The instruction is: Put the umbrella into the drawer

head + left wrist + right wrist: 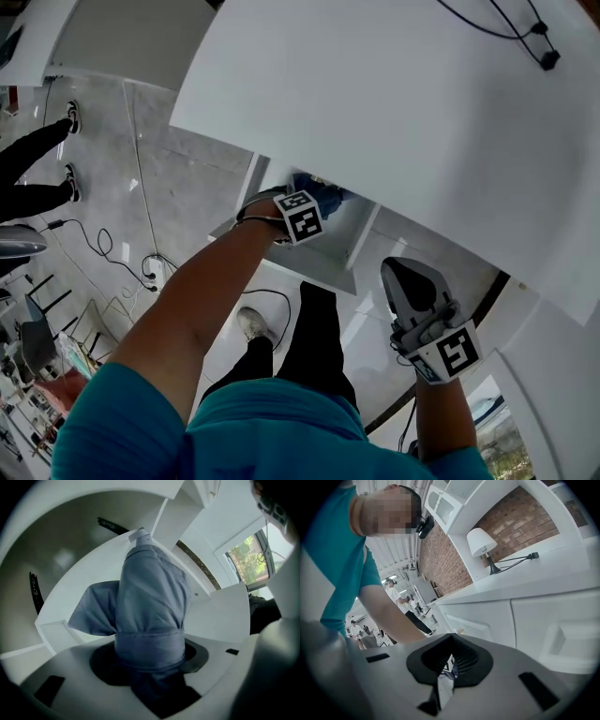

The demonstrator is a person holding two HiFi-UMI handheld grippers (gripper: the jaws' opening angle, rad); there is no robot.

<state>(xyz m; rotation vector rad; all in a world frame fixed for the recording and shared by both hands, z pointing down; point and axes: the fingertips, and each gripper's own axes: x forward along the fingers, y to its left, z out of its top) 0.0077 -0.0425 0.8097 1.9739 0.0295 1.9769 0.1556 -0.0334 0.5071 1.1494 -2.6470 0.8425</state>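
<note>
A folded blue umbrella (152,602) stands between the jaws of my left gripper (150,654), which is shut on it around its strap. Its white tip (139,535) points down into the open white drawer (220,620). In the head view the left gripper (307,199) reaches steeply down into that drawer (309,267) under the white counter (394,122), and a bit of the umbrella (330,195) shows beside its marker cube. My right gripper (405,272) hangs to the right of the drawer, jaws together and holding nothing. In its own view the right gripper (450,641) faces white cabinet fronts.
A black cable with a plug (548,58) lies on the counter's far corner. Another person's legs and shoes (37,169) and floor cables (103,248) are at the left. My own legs (309,328) stand below the drawer. A lamp (480,543) sits on a far counter.
</note>
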